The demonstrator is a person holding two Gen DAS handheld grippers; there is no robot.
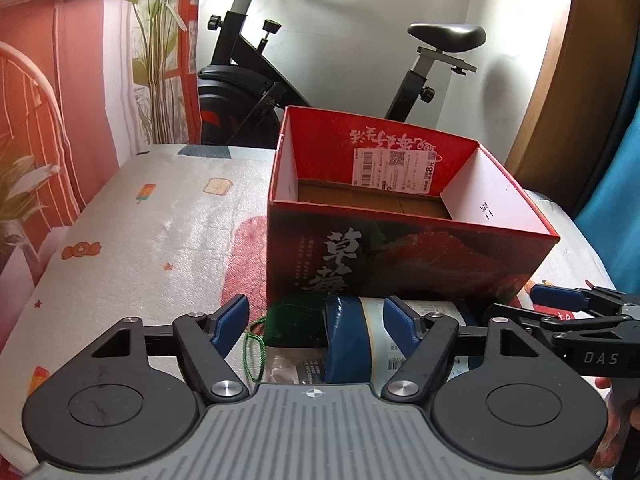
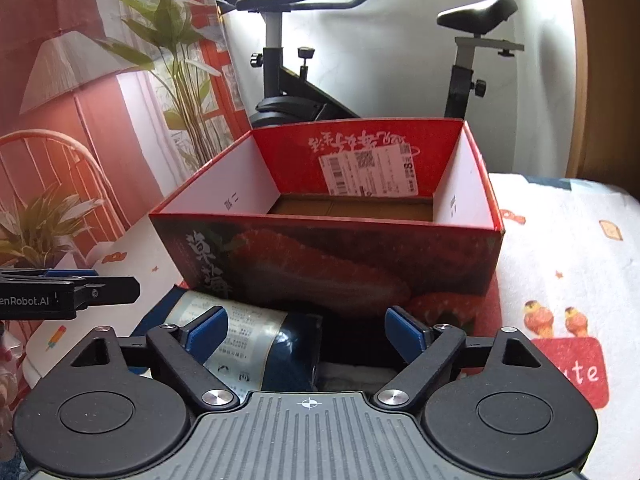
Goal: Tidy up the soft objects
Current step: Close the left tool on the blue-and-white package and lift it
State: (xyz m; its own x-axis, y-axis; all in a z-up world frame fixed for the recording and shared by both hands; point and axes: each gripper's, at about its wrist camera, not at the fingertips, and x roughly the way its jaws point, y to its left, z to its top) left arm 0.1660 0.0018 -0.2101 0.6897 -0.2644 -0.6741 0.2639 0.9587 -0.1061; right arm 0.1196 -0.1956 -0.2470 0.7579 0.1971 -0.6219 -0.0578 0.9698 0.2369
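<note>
An open red strawberry box (image 1: 400, 252) stands on the bed, its inside bare; it also shows in the right wrist view (image 2: 332, 256). In front of it lie soft packages: a blue roll with a pale label (image 1: 352, 340), also in the right wrist view (image 2: 248, 340), and a dark green mesh pouch (image 1: 296, 316) with a green cord. My left gripper (image 1: 316, 326) is open, its pads on either side of the pouch and the roll. My right gripper (image 2: 306, 330) is open, just above the roll's right end and a dark item (image 2: 352, 340).
The bed has a white printed cover (image 1: 140, 232). A black exercise bike (image 1: 256, 80) stands behind the box against the wall. A red printed curtain (image 1: 52, 100) and a plant are on the left. A wooden panel (image 1: 568, 80) is on the right.
</note>
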